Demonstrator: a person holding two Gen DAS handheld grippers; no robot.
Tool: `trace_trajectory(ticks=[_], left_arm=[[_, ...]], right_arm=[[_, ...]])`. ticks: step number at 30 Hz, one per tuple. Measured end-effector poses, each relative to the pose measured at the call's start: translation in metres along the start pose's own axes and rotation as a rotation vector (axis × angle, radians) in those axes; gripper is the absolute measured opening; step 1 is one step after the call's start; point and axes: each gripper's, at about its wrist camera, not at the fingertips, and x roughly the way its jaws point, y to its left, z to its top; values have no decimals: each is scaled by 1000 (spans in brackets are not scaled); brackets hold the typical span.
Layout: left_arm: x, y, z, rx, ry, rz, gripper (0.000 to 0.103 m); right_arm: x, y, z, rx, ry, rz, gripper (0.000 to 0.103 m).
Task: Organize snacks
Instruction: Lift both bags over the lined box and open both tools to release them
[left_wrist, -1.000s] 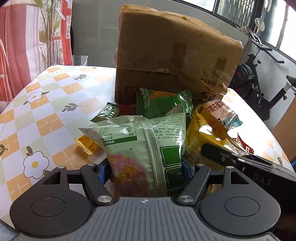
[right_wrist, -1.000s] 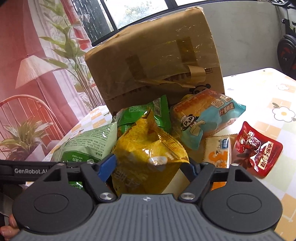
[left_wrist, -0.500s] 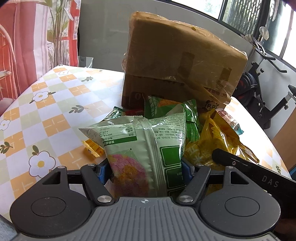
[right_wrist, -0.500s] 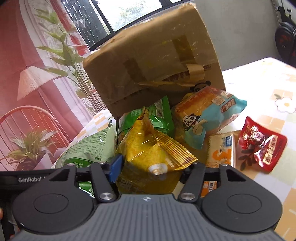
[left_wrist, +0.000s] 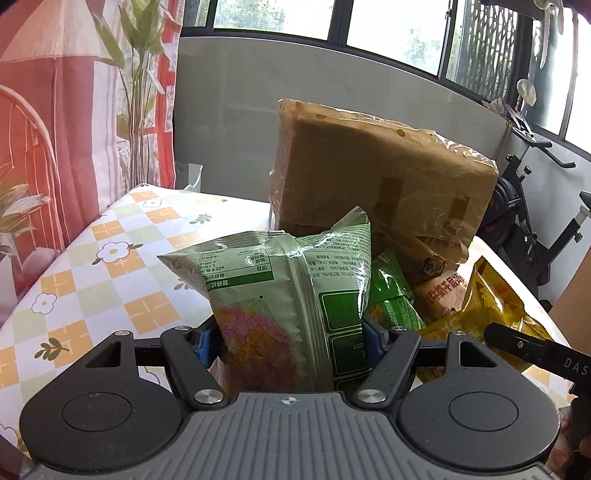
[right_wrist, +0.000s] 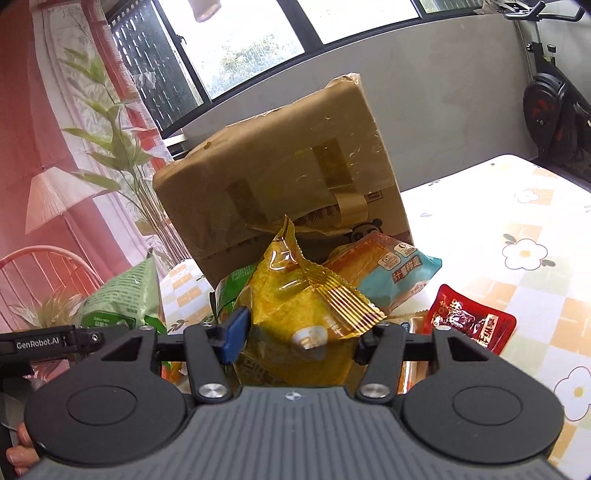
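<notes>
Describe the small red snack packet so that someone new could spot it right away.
Start at the big taped cardboard box on the flowered table. Right of the snack pile before it, past the blue-and-orange bag, lies the red packet: flat, glossy, the only red one.

My table (right_wrist: 535, 221) wears a checked cloth with flowers. A taped cardboard box (right_wrist: 280, 177) sits toward its far edge; a red packet (right_wrist: 469, 321) and blue-orange bag (right_wrist: 391, 273) lie before it.
</notes>
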Motion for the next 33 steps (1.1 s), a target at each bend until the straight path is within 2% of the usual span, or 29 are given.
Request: trace_trajectory(ticks=[6,16,23,29,33], left_arm=[[-3,3,4,2,4,8,74],[-24,10,32,8,-98,13,74],[-31,9,50,-9,-100,-1,74],[-47,7,79,-14,-168,-44,74],[-42,-5,103,29,-201,-83,74]], right_arm=[[-12,-6,4,45,-32,0,56],[-34,-17,30,76,-178,-47,56],[-38,-14,39,65,-205,-49,56],[-47,-7,66,34,-253,-25,56],[-41,6,95,-30,-277,-11,56]])
